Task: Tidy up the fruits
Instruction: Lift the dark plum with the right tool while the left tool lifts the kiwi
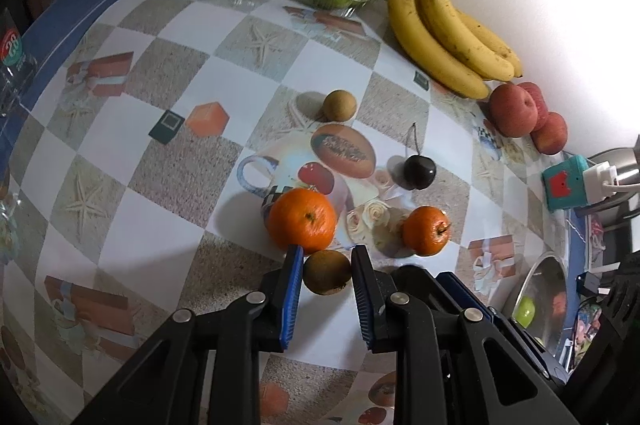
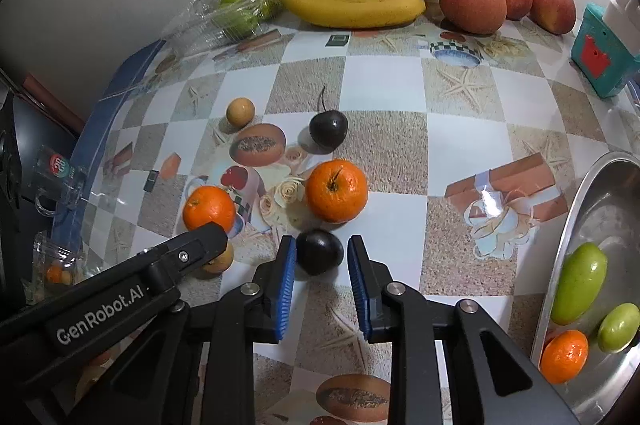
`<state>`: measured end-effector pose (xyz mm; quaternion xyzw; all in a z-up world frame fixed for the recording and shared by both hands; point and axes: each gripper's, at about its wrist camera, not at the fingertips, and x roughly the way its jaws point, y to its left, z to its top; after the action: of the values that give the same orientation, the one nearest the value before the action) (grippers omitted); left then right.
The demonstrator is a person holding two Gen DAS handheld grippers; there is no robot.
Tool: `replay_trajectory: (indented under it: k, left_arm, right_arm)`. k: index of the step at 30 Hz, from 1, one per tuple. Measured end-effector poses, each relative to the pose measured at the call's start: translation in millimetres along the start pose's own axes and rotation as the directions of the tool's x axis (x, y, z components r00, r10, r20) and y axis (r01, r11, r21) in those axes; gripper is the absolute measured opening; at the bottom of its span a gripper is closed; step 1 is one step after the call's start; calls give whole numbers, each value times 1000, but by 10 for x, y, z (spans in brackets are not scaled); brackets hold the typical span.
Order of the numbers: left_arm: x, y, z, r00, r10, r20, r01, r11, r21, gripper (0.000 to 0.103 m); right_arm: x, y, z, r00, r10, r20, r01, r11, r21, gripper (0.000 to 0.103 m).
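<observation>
Fruits are scattered on the checked, picture-printed counter (image 2: 384,81); two of them sit right between jaws. The small brown fuzzy kiwi (image 1: 327,271) is clamped by the left gripper (image 1: 325,267), blue pads pressed on both its sides, long axis seen running across the jaws. The dark, near-black round plum (image 2: 319,251) is held the same way by the right gripper (image 2: 321,257), jaws clenched on its flanks. Both fruits rest on the counter, not lifted.

The key relation: the shiny steel bowl (image 2: 560,249) lies at the right edge, well apart from both grips, nearer to the right gripper. Green oval fruits (image 2: 578,281) and a small orange mandarin (image 2: 564,356) are already seen inside it. The right hand is judged the shorter carry; the left would have to cross over.

The large orange mandarin (image 1: 302,219) touches or nearly touches the left jaw tip, so a nudge on lifting is judged likely. Another orange mandarin (image 2: 337,190) sits just beyond the plum.
</observation>
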<state>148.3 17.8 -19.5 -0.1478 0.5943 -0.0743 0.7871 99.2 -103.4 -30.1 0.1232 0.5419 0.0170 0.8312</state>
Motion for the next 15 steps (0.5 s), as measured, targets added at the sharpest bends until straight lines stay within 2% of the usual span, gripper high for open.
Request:
replay_trajectory:
  k: [15]
  left_arm:
    - [-6,0,-8,1000,-6,-2,6,1000,-13,27]
  right_arm:
    - [104,-34,-20,999,-23,-40,22,1000,-9,28]
